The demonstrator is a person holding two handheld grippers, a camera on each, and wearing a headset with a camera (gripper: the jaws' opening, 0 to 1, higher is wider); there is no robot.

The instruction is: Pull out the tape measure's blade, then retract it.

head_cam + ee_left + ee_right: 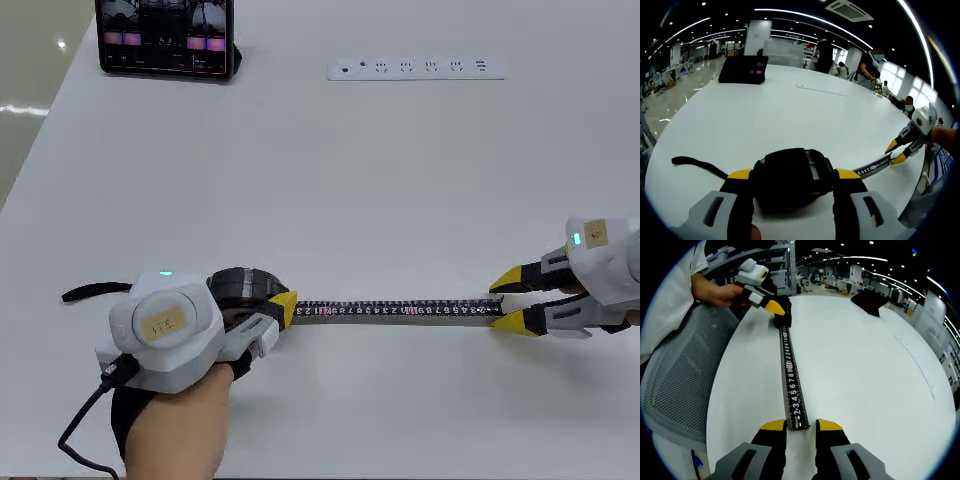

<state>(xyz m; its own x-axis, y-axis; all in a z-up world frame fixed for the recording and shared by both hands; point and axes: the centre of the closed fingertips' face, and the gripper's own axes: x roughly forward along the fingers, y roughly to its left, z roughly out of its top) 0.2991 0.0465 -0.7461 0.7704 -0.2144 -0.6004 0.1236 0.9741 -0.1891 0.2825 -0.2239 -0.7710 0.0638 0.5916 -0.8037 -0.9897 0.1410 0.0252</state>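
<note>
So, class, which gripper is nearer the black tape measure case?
Left. The left gripper clamps the black tape measure case; the right gripper sits at the far end of the extended dark blade, jaws apart.

Dark tablet (166,37) with lit screen propped at white table's (350,190) far edge; white power strip (415,68) lying flat near it.

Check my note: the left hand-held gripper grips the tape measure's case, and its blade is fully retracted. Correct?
No. The blade is pulled out across the table to the right hand-held gripper, as the head view shows. The left hand-held gripper does grip the case.
</note>
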